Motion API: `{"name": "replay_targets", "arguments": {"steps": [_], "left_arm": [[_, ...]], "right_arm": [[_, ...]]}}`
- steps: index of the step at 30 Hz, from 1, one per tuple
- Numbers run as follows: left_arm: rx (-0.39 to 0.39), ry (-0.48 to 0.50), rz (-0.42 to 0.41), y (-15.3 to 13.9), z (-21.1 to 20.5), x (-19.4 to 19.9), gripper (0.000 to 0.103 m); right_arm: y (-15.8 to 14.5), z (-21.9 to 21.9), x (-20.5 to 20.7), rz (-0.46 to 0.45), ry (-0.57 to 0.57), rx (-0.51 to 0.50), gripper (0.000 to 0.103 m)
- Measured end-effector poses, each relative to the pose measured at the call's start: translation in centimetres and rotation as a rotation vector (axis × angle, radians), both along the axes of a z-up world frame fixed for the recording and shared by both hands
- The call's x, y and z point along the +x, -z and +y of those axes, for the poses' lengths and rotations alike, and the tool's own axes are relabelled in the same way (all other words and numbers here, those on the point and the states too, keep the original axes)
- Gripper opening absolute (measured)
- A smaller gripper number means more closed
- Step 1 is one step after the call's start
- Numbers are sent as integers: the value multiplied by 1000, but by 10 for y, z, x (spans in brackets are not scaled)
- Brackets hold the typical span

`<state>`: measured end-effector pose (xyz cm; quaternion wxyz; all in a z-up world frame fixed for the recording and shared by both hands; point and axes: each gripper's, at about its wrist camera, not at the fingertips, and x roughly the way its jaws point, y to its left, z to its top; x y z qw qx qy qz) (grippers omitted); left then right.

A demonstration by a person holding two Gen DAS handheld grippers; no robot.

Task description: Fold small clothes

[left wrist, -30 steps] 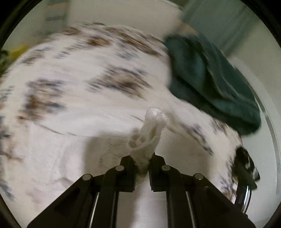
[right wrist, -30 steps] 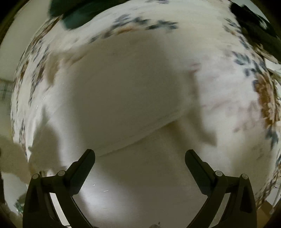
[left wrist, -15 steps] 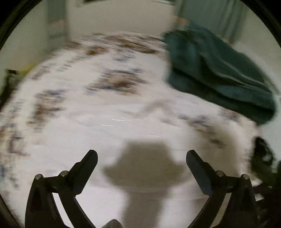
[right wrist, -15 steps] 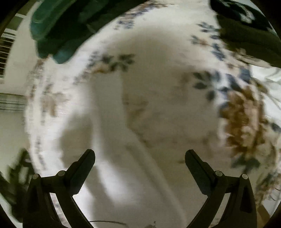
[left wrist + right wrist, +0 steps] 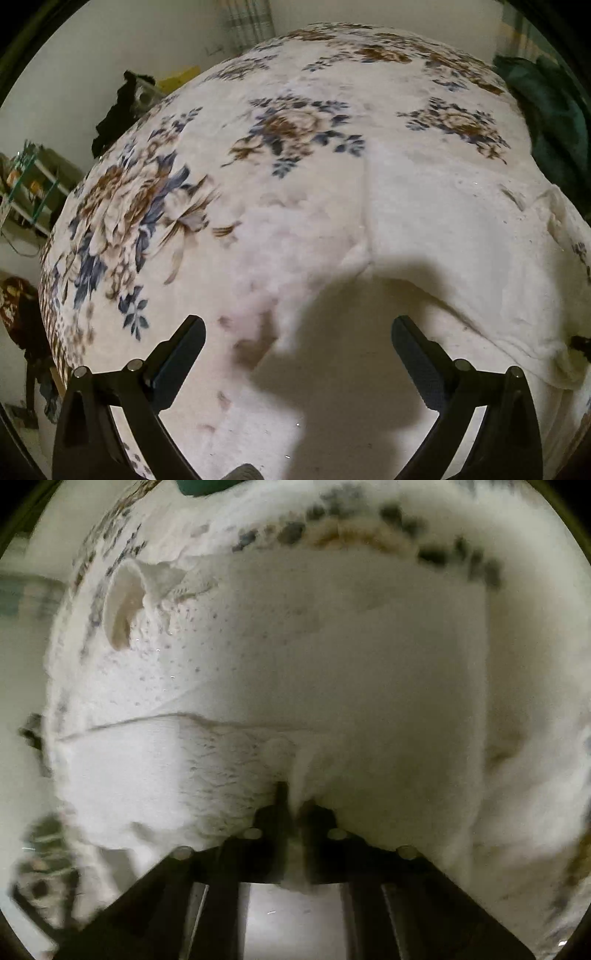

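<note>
Dim, warm indoor light is seen. A hard tool shadow is cast on the bed in the left view. The right view is smeared by blur; edges are bent by fisheye distortion.

No readable text, labels, brands or numbers anywhere

My left gripper has let go of the white knitted garment (jaws now wide apart). My right gripper has closed on its edge.
</note>
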<state>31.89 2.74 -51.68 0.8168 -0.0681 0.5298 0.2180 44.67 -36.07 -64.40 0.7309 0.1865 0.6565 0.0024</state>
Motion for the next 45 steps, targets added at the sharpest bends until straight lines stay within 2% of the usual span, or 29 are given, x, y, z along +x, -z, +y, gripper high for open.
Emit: {"name": "replay_targets", "arguments": {"steps": [3, 5, 9, 12, 15, 17, 19, 21, 23, 25, 27, 29, 32, 34, 36, 38, 41, 45], "left_arm": [[-20, -20, -16, -7, 14, 5, 103], [-38, -21, -45, -12, 22, 12, 103], [-67, -3, -66, -10, 31, 43, 103], [-55, 41, -74, -3, 30, 75, 103], [-47, 85, -65, 7, 27, 107, 103], [-50, 119, -49, 17, 23, 128, 103], [-49, 150, -40, 23, 20, 140, 103], [-18, 186, -3, 36, 16, 150, 103], [6, 203, 50, 54, 15, 157, 103], [-2, 199, 91, 69, 21, 160, 103], [-36, 182, 77, 65, 28, 156, 103], [-63, 182, 27, 43, 31, 144, 103], [-79, 203, -51, 6, 22, 119, 103], [-87, 212, -79, -13, 13, 99, 103], [-82, 214, -91, -29, 3, 81, 103], [-54, 208, -106, -41, -11, 60, 103], [-14, 191, -97, -46, -36, 30, 103], [27, 149, -42, -38, -80, -29, 103]], "right_arm": [[-30, -18, -4, -61, 35, -82, 5], [-39, -38, -4, -62, 53, -163, 5], [-16, -54, 19, 13, 76, -189, 5], [-9, -52, 33, 23, 75, -251, 5], [-6, -57, 34, 60, 118, -234, 7], [-9, -63, 31, 74, 166, -214, 13], [-25, -62, 24, 23, 197, -201, 20], [-34, -57, 17, -26, 163, -186, 44], [-24, -52, 14, -4, 111, -196, 47], [2, -53, 15, 98, 104, -247, 47], [11, -65, 12, 144, 157, -187, 47], [-6, -73, 5, 109, 193, -113, 47], [-46, -84, -11, 52, 188, -65, 48], [-67, -100, -21, 41, 203, -5, 54], [-76, -119, -23, 45, 222, 64, 55], [-75, -135, -13, 54, 227, 128, 55], [-56, -154, 13, 67, 204, 163, 55], [-2, -175, 64, 98, 178, 284, 55]]}}
